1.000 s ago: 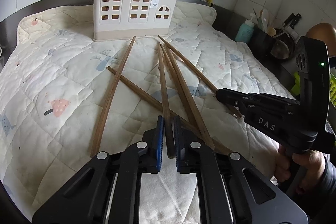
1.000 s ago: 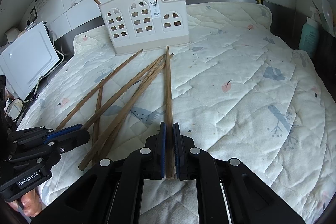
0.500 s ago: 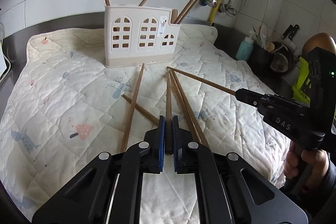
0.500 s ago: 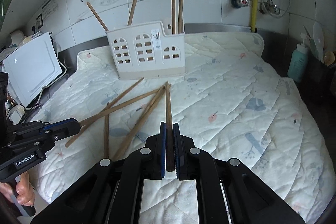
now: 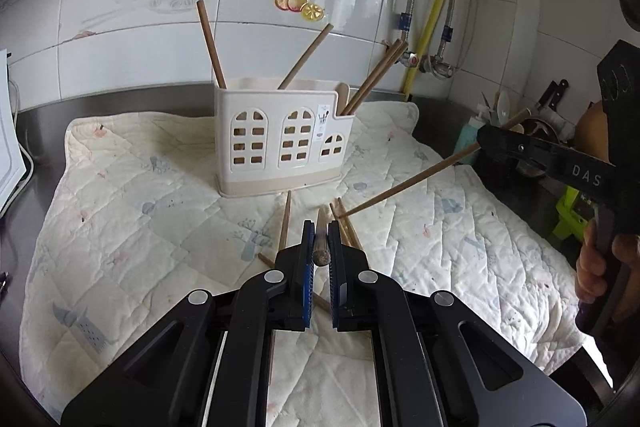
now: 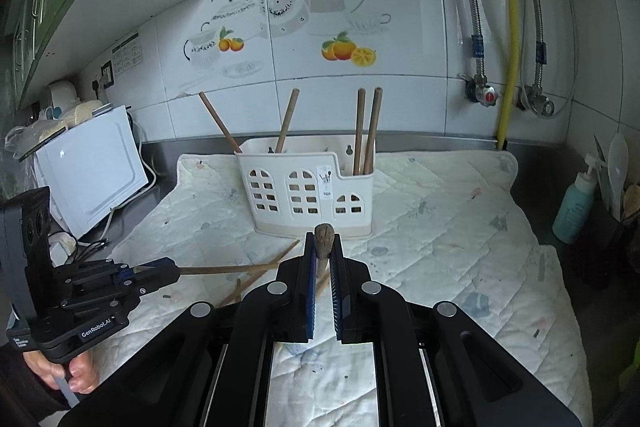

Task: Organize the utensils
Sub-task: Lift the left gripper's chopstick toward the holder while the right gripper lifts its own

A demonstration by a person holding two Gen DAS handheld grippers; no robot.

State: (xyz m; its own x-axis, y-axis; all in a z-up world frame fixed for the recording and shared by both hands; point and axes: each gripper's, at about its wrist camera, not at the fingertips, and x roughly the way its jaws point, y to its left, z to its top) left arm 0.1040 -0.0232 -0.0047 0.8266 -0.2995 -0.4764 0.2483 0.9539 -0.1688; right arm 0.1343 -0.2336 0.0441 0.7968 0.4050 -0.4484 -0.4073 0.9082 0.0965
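Both grippers clamp a chopstick each: L gripper [image 5: 320,239] chopstick [image 6: 224,269] & R gripper [image 6: 323,247] chopstick [image 5: 404,185] slant tip-down to quilt [image 5: 160,187].

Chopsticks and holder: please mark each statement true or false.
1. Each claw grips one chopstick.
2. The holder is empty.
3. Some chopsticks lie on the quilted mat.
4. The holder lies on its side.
1. True: the left claw and the right claw are each shut on one chopstick.
2. False: the holder contains four chopsticks.
3. True: loose chopsticks lie on the quilted mat.
4. False: it stands upright.
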